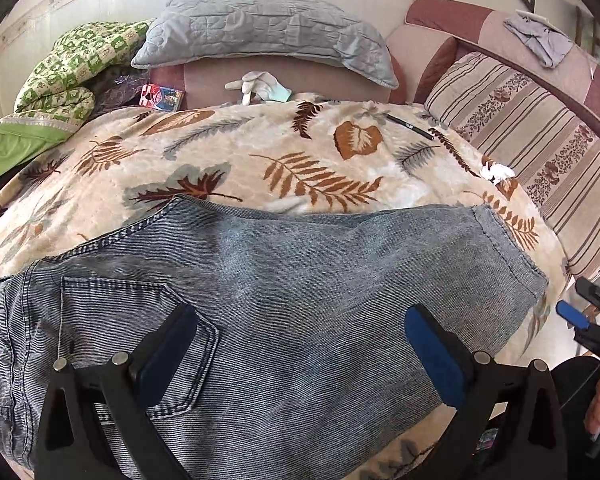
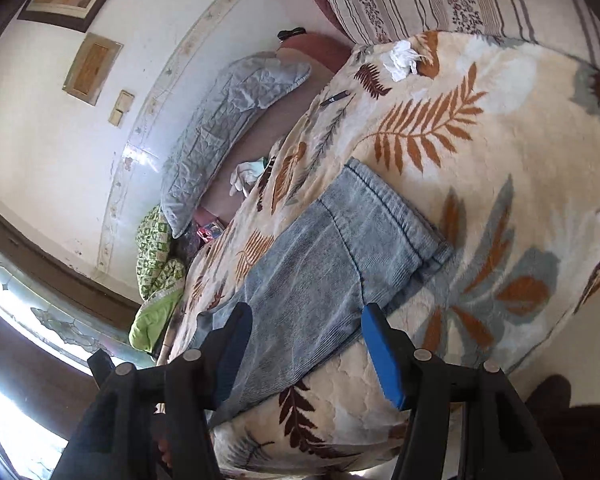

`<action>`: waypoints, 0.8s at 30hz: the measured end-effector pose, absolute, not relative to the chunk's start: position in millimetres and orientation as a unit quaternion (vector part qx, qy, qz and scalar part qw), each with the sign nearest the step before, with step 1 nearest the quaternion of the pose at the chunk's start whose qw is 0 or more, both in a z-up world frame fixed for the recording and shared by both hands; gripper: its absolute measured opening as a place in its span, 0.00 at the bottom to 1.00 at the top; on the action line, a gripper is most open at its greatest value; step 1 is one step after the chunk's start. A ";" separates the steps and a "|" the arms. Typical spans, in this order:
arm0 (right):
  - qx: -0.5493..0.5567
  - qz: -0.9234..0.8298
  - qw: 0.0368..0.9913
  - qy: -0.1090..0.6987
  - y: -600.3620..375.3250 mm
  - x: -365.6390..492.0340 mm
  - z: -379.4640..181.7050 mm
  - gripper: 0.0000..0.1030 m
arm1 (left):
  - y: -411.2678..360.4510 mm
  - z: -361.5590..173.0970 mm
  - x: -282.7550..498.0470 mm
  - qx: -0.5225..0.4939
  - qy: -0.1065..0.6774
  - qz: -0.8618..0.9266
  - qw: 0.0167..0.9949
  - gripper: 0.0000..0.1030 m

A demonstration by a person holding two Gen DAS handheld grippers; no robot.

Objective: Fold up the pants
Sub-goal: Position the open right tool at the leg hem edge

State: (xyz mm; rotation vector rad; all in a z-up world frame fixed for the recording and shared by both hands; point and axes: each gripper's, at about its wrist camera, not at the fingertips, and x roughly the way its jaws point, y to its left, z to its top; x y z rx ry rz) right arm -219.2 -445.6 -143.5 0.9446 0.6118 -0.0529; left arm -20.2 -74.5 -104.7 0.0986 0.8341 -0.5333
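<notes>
Light-blue denim pants [image 1: 284, 280] lie folded across a cream blanket with a leaf print [image 1: 260, 160]; a back pocket shows at the lower left and a hem at the right. My left gripper [image 1: 300, 332] hovers over them, jaws wide apart and holding nothing. In the right wrist view the pants [image 2: 332, 256] run diagonally, hem end toward the upper right. My right gripper [image 2: 306, 324] stands open above their near edge, gripping nothing. The right gripper's blue fingertip [image 1: 572, 314] also shows at the right edge of the left wrist view, off the pants.
On the blanket beyond the pants lie a black pen [image 1: 410, 126] and a crumpled white tissue [image 1: 498, 172]. A grey quilted pillow [image 1: 260, 32], a green patterned quilt [image 1: 72, 68], white gloves [image 1: 260, 86] and a striped cushion [image 1: 532, 132] line the far side.
</notes>
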 end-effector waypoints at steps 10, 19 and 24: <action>0.439 0.002 0.840 0.319 -422.0 -213.2 -127.3 0.59 | -57.8 -83.3 -23.0 0.099 0.345 -0.213 0.909 1.00; 0.499 -0.051 0.805 0.317 -481.3 -206.2 -125.1 0.66 | -54.2 -109.8 0.5 0.108 0.380 -0.169 0.903 1.00; 0.532 -0.062 0.777 0.330 -507.1 -202.3 -159.5 0.66 | -76.8 -123.6 5.6 0.127 0.387 -0.180 0.895 1.00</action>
